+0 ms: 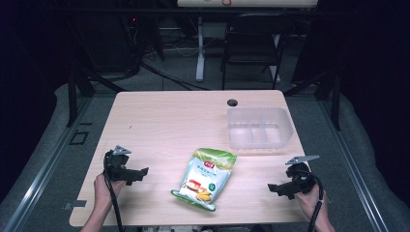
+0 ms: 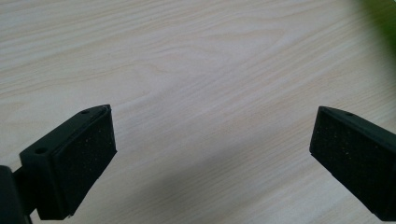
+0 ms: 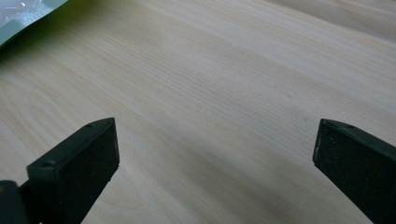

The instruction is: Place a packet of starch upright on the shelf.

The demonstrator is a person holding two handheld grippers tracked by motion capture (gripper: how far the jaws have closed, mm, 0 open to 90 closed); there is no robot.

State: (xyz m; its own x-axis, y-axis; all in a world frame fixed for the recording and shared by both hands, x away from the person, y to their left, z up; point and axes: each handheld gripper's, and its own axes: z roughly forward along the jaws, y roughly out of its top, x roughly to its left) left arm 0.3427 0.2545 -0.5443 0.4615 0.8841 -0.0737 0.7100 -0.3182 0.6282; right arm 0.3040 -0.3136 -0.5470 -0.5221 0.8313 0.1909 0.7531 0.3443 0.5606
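Snack bag (image 1: pixel 205 179) lying flat, face up, near the front middle of the table (image 1: pixel 159 121), slightly tilted, top seal pointing toward the far right. Placed roughly midway between the two grippers, well apart from each, likely so either one can get to it. Green edge of it showing at the top right corner of the left gripper view and the top left corner of the right gripper view.

Clear plastic tray (image 1: pixel 258 128) with compartments at the far right of the table, near the bag's top end but not touching. Looks empty. Probably the drop-off spot for the bag, judged from the layout alone.

Left gripper (image 1: pixel 139 173) held low over the front left of the table, pointing inward toward the bag. Jaws spread wide, nothing between them, bare wood under them in the left gripper view.

Right gripper (image 1: pixel 273 187) low at the front right, mirrored pose, also aimed inward at the bag. Jaws wide apart, empty, bare table between them in the right gripper view.

Both held off to the sides and open: reads as a ready stance, bag untouched, pickup not yet begun. Flat, slippery-looking bag; edge or corner pinch probably needed.

Black chair (image 1: pixel 251 43) and table leg behind, off the work area.
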